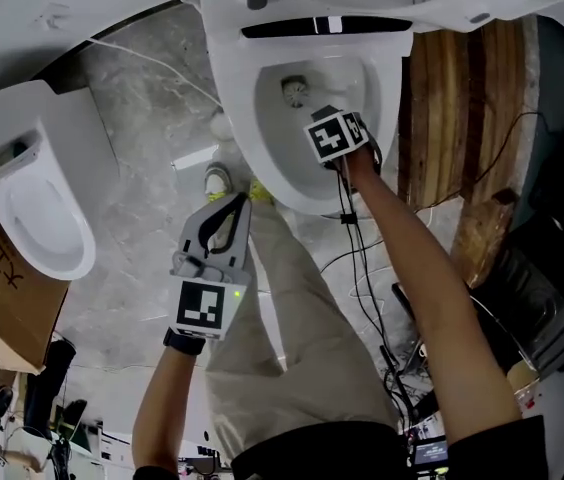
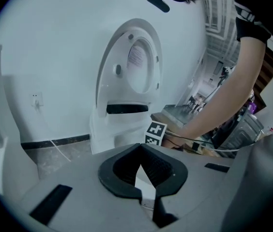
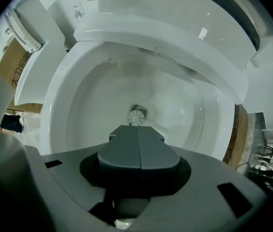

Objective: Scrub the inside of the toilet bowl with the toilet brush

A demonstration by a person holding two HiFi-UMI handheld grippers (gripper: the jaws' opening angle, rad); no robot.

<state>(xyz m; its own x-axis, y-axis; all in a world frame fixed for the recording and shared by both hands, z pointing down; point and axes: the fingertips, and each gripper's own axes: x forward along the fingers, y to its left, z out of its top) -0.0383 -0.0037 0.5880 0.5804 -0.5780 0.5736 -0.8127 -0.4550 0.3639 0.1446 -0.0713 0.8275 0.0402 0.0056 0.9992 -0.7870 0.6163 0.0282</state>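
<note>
The white toilet bowl [image 1: 262, 148] stands open at the top centre of the head view, and its inside [image 3: 93, 100] fills the right gripper view. My right gripper [image 1: 330, 114] [image 3: 136, 129] hangs over the bowl with its jaws shut on the toilet brush. Only the brush's round white head [image 1: 295, 90] [image 3: 136, 116] shows, low in the bowl near the drain; the handle is hidden by the jaws. My left gripper [image 1: 243, 201] [image 2: 141, 147] is held away from the bowl, in front of its rim, shut with nothing in it.
The raised toilet lid [image 2: 132, 66] leans against the white wall. A second toilet [image 1: 32, 198] and a cardboard box [image 1: 2, 288] stand at the left. A wooden board [image 1: 462, 98] and black cables [image 1: 362, 268] lie at the right. The person's shoe [image 1: 219, 180] is beside the bowl.
</note>
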